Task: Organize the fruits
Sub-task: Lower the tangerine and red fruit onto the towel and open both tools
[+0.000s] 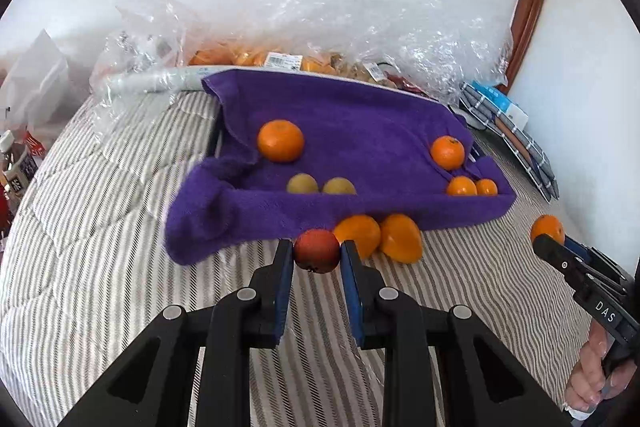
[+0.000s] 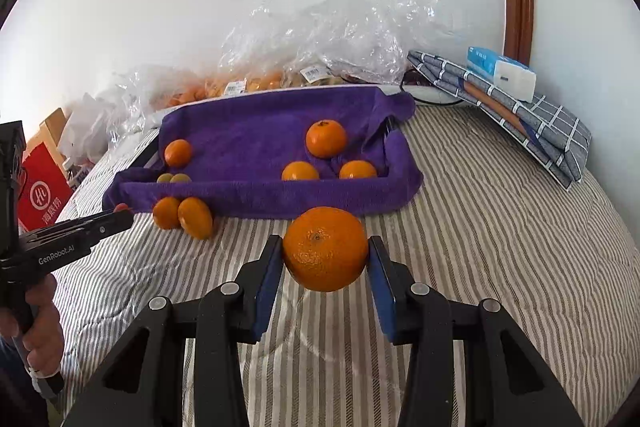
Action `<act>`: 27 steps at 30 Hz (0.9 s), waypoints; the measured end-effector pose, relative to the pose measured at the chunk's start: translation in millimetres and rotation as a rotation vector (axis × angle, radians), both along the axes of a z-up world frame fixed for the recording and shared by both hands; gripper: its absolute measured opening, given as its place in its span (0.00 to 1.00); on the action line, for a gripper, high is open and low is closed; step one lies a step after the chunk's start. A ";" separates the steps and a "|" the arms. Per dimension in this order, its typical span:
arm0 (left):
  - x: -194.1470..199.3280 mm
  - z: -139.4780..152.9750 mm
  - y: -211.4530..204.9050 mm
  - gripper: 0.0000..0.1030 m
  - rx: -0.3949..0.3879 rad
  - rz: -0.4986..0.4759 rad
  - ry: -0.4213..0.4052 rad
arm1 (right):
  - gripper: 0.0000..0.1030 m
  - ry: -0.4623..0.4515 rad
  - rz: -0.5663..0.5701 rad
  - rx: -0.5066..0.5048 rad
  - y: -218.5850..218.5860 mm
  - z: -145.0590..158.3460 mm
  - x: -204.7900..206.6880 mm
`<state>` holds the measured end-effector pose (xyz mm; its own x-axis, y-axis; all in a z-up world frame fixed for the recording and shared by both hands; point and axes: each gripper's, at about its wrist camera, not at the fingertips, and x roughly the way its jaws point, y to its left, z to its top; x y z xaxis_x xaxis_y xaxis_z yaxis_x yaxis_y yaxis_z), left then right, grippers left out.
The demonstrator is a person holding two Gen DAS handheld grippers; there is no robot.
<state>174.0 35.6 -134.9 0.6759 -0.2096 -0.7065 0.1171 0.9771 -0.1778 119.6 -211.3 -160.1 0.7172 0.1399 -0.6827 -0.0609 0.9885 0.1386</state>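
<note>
My left gripper [image 1: 316, 253] is shut on a small red fruit [image 1: 317, 251], held just above the striped bed in front of the purple towel-lined tray [image 1: 360, 215]. My right gripper [image 2: 325, 251] is shut on a large orange [image 2: 325, 249], also above the bed before the tray [image 2: 280, 197]. Inside the tray lie several oranges [image 1: 280, 141] [image 2: 326, 139] and two yellow-green fruits [image 1: 303, 183]. Two oranges [image 1: 400, 238] [image 2: 195, 218] lie on the bed against the tray's front wall. The right gripper with its orange also shows in the left wrist view [image 1: 547, 229].
Clear plastic bags [image 1: 360, 35] with more fruit lie behind the tray by the wall. A folded checked cloth [image 2: 520, 111] with a tissue pack [image 2: 502, 71] sits at the right. A red box [image 2: 40, 195] stands at the left bed edge.
</note>
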 end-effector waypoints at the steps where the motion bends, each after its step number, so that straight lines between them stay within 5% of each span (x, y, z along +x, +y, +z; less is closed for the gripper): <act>1: 4.0 3.8 3.1 0.22 -0.001 0.011 -0.009 | 0.41 -0.002 0.003 0.004 -1.4 2.2 5.7; 13: 83.8 12.5 11.0 0.22 -0.037 0.070 -0.020 | 0.41 -0.032 0.000 0.009 -4.3 12.1 93.4; 27: 97.5 -12.3 -1.3 0.22 -0.037 0.043 0.011 | 0.41 0.007 0.040 0.006 13.5 -23.2 124.1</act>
